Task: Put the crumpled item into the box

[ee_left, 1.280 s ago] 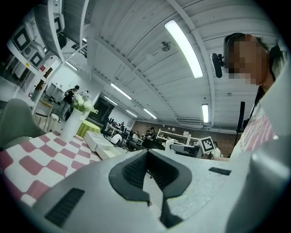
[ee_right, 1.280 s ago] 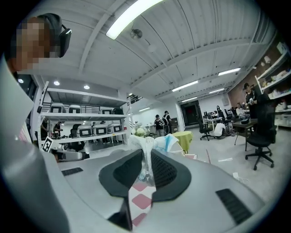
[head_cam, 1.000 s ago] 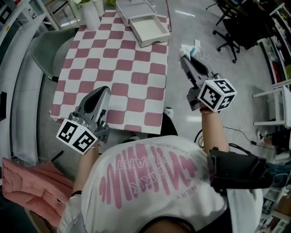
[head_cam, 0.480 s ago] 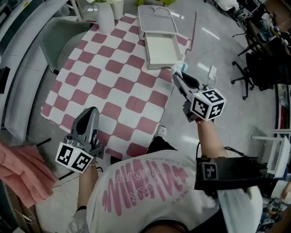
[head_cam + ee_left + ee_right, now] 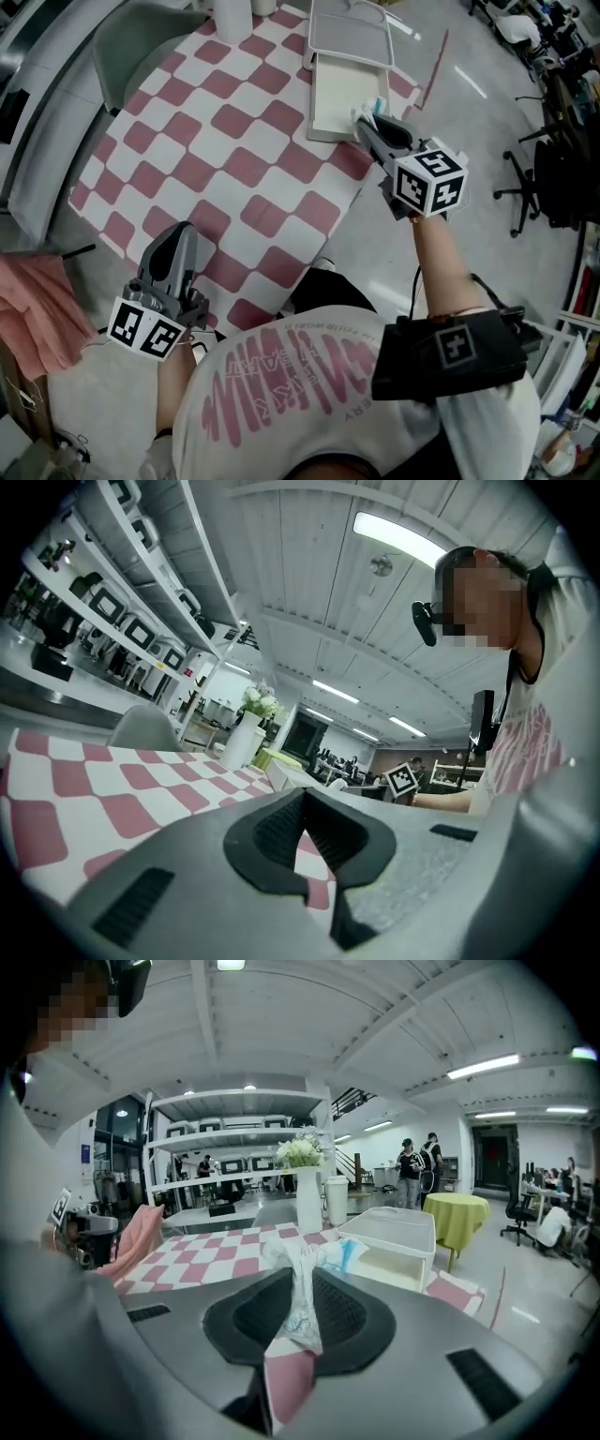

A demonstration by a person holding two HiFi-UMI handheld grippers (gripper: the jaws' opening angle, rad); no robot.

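The crumpled item [image 5: 373, 104], a white wrapper with blue print, sticks out of my right gripper [image 5: 364, 117], which is shut on it. In the right gripper view the crumpled item [image 5: 304, 1309] stands pinched between the dark pads of the right gripper [image 5: 302, 1279]. It hangs over the near right corner of the open white box [image 5: 319, 103], whose flat lid [image 5: 350, 33] lies just beyond it. The box [image 5: 386, 1267] shows straight ahead of the jaws. My left gripper [image 5: 185, 231] hovers at the near edge of the checked table [image 5: 225, 150], shut, with nothing in the left gripper [image 5: 306, 794].
A white vase [image 5: 232, 14] stands at the table's far edge, a grey chair [image 5: 141, 47] beside it. Pink cloth [image 5: 37, 309] lies on the floor at the left. Office chairs [image 5: 553, 169] stand on the grey floor at the right.
My right gripper carried the crumpled item from over the floor beside the table to the box's near corner. The left gripper drew back and sank toward the table's near edge.
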